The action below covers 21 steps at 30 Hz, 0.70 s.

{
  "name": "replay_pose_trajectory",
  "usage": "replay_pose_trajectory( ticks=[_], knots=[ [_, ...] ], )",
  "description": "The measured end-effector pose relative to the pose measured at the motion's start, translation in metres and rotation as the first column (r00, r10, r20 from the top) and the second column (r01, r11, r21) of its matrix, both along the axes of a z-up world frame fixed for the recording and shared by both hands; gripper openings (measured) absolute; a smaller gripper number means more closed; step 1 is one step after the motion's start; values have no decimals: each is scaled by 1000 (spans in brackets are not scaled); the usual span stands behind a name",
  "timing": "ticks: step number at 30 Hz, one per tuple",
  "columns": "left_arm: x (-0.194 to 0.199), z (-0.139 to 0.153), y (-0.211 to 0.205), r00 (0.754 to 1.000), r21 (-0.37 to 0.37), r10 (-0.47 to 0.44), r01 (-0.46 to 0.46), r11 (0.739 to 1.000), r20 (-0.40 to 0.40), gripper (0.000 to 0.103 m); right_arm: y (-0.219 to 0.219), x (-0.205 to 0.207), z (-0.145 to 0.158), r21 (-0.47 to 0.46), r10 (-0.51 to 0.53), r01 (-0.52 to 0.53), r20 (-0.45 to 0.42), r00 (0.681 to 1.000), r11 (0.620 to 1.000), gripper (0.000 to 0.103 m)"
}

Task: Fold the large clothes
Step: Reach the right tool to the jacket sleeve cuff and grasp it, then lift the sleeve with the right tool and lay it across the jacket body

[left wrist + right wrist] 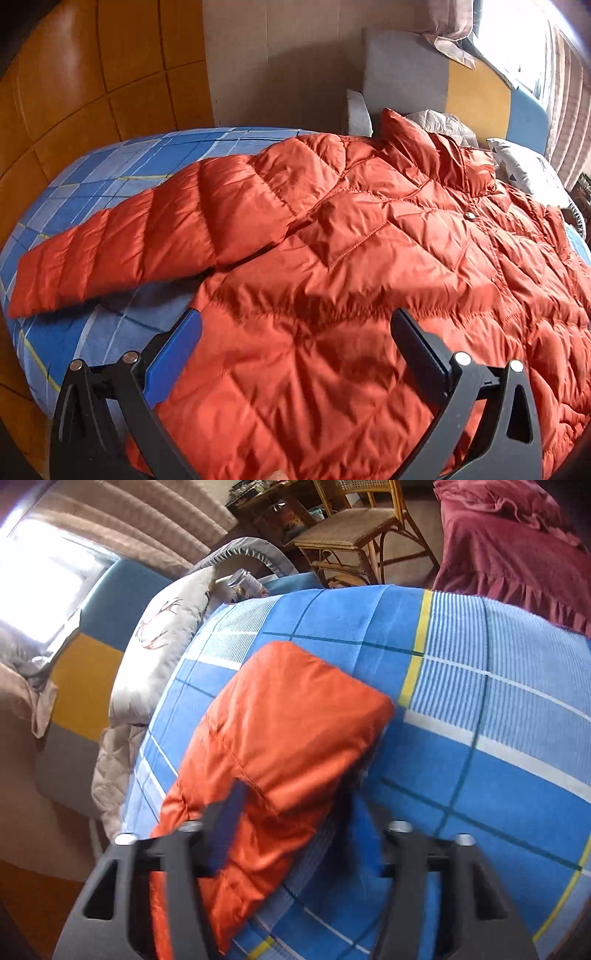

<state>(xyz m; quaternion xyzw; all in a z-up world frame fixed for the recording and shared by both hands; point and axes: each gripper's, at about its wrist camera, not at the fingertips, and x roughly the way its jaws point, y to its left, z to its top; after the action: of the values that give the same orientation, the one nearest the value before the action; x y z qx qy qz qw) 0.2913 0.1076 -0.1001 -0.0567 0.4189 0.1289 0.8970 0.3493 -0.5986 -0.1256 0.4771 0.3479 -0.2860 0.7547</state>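
left wrist view: the left tongs (295,325) are hovering released over the orange down jacket (369,258) spread on the plaid bed (92,177). right wrist view: the right tongs (295,812) are straddling the sleeve cuff (288,720), not visibly pinching; it's best clamping deep past the puffy edge.

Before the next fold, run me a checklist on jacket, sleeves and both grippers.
1. Jacket spread flat on bed: ok.
2. Far sleeve laid out straight: ok.
3. Left gripper open over the jacket body, nothing gripped: ok.
4. Near sleeve between the right gripper jaws: ok.
5. Right pads pressing on that sleeve: cannot tell, blurred.
6. Pillow clear of the jacket: cannot tell.
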Motion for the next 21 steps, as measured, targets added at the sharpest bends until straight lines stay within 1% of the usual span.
replay_pose_trajectory(
  ticks=[1,2,3,4,5,7,10,14,17,21],
  knots=[
    [5,-2,-1,1000,3,-4,4,1000,-6,101,-2,1,-2,7,-4,4,-2,1000,1000,27],
    [9,-3,-1,1000,3,-8,8,1000,-8,101,-2,2,-2,6,-12,12,-6,1000,1000,19],
    [13,-4,-2,1000,6,-9,9,1000,-10,101,-2,2,-1,3,-9,9,-1,1000,1000,16],
    [16,-5,-2,1000,3,-10,10,1000,-13,101,0,5,3,-10,5,-5,3,1000,1000,10],
    [19,-5,-2,1000,-1,-13,13,1000,-15,101,4,7,7,-30,19,-19,-2,1000,999,7],
    [24,-3,-3,1000,-1,-16,16,1000,-5,101,9,9,16,-74,35,-35,-7,999,997,6],
    [30,-1,-7,999,-17,-44,45,999,9,101,22,18,36,-134,72,-71,-2,997,988,5],
    [36,-9,-10,998,-35,-62,62,997,-7,101,41,33,63,-196,136,-129,19,991,972,5],
    [37,-11,-12,997,-37,-79,78,996,-7,101,64,48,84,-247,203,-191,24,979,950,5],
    [43,-12,-12,995,-42,-103,102,994,-14,101,112,73,107,-306,319,-296,30,947,905,4]
  ],
)
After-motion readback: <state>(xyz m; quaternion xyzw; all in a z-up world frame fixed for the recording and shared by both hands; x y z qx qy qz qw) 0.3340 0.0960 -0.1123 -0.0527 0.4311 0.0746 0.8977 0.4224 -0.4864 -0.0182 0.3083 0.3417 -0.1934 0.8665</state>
